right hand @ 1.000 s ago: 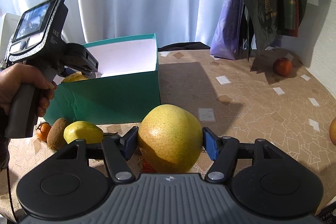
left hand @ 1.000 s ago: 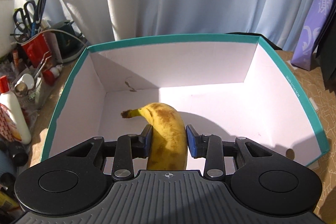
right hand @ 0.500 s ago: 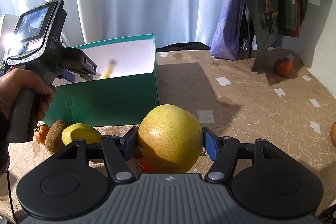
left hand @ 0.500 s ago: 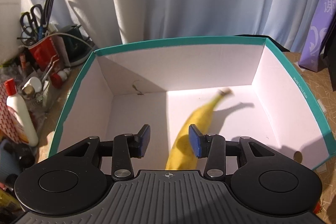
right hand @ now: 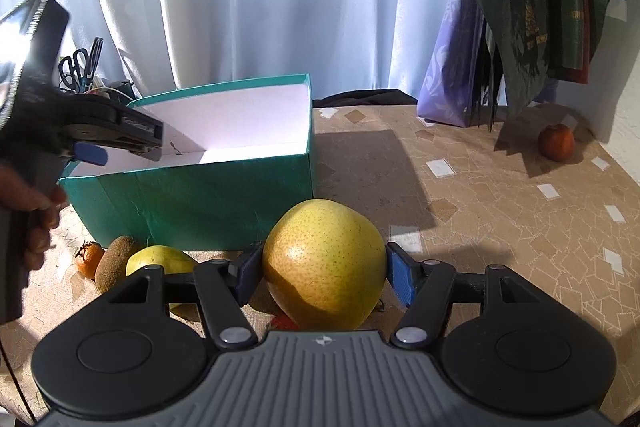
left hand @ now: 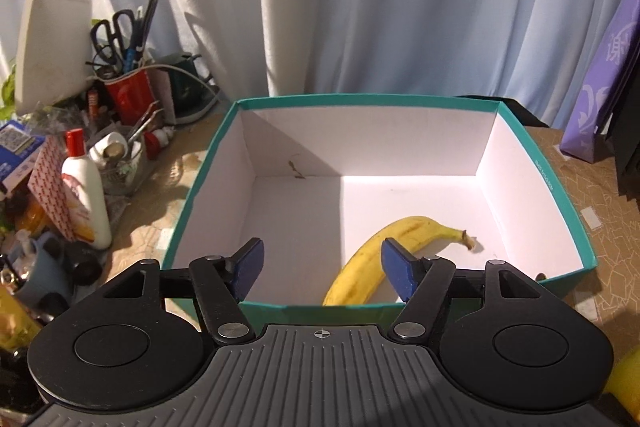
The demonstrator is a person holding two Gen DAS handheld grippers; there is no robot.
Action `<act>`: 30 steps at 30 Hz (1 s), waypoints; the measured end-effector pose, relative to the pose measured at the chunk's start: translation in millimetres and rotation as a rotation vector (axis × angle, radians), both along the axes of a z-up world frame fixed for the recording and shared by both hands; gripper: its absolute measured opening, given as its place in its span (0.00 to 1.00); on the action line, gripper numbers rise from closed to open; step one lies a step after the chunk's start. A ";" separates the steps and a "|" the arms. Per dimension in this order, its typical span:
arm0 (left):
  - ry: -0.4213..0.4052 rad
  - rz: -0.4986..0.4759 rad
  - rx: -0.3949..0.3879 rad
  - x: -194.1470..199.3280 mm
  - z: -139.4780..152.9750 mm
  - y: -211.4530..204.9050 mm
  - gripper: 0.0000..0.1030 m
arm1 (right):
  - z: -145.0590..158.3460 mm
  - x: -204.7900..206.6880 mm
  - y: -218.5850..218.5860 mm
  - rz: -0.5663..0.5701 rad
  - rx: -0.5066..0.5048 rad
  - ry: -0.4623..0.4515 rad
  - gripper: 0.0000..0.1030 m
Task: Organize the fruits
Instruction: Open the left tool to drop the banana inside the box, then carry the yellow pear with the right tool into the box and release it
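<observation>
Left wrist view | left tool [left hand: 322, 267] jaws being opened, nothing between | banana [left hand: 390, 253] lying in box [left hand: 560, 203] | right tool [right hand: 323, 277] being kept clamped on pear [right hand: 324, 269] | pear likely heavy, firm, bruisable: being held across widest girth

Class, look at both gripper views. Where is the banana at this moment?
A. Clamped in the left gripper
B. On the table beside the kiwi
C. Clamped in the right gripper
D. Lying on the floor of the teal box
D: the banana lies loose on the white floor of the teal box, touching neither pad of the opening left gripper.
</observation>
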State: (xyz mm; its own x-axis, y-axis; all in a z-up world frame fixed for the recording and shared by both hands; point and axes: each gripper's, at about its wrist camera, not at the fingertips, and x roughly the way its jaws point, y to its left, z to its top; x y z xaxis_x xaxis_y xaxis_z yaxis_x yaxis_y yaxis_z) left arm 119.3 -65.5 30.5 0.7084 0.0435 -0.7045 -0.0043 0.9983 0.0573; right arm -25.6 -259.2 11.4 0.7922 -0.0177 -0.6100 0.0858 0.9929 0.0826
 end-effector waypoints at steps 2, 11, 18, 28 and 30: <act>-0.009 0.001 0.012 -8.4 4.9 4.7 0.72 | 2.6 3.3 4.6 0.008 -0.011 -0.007 0.62; -0.019 0.006 -0.038 -41.7 18.7 31.4 0.83 | 32.2 25.4 26.1 0.041 -0.050 -0.068 0.62; -0.043 0.041 -0.054 -64.5 28.1 49.5 0.93 | 47.5 63.8 31.7 0.083 -0.083 -0.107 0.62; -0.005 0.126 -0.065 -68.7 22.6 66.5 0.94 | 31.3 136.0 43.4 0.148 -0.093 -0.062 0.62; 0.002 0.136 -0.060 -69.7 21.3 68.4 0.94 | 25.2 146.3 45.5 0.156 -0.093 -0.047 0.62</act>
State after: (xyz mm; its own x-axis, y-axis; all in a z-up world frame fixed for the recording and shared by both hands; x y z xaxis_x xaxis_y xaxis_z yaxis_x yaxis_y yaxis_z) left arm 49.6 2.9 51.8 0.6972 0.0964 -0.7104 -0.1393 0.9902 -0.0023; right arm 120.6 -213.7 36.5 0.8171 0.0533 -0.5741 -0.0718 0.9974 -0.0096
